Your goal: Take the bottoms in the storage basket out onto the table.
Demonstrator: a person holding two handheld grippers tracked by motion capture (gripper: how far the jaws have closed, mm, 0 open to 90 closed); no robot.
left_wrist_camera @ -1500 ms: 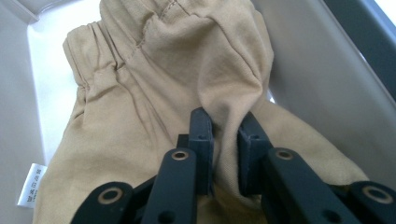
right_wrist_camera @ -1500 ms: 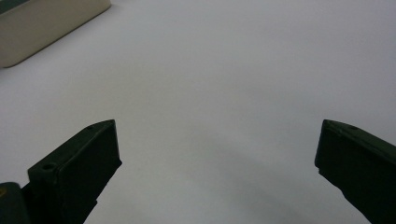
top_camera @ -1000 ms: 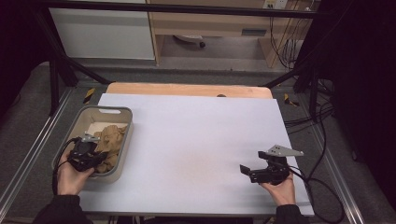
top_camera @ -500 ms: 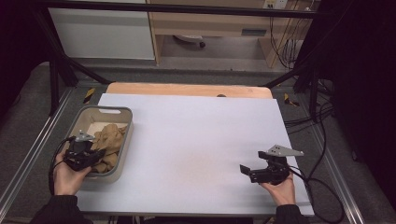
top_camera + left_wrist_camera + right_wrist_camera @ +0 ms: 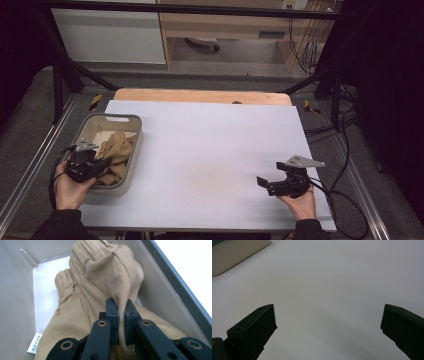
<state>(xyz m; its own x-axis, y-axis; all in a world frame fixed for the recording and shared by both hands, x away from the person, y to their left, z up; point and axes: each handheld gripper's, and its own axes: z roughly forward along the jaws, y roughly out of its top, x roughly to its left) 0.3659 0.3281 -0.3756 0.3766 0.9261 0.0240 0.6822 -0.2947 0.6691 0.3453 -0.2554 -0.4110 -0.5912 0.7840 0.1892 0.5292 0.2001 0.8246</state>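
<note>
A crumpled tan garment (image 5: pixel 116 153) (image 5: pixel 100 285) with an elastic waistband lies in a grey bin (image 5: pixel 112 120) at the table's left edge. My left gripper (image 5: pixel 99 166) (image 5: pixel 121 312) reaches into the bin and is shut on a pinched fold of the tan cloth, which runs up between its two black jaws. A white label (image 5: pixel 34 346) hangs from the garment's lower left. My right gripper (image 5: pixel 262 183) (image 5: pixel 328 325) rests over the white table surface (image 5: pixel 210 145) near the front right, jaws wide apart with nothing between them.
The bin's pale wall (image 5: pixel 237 252) lies far off in the right gripper view. A wooden board edge (image 5: pixel 200 95) runs along the table's back. Metal frame rails (image 5: pixel 30 165) flank the table, and cables (image 5: pixel 345 200) trail at the right.
My left hand has drawn slightly back toward the bin's near left corner with the tan cloth in its jaws. The right hand has stayed where it was.
</note>
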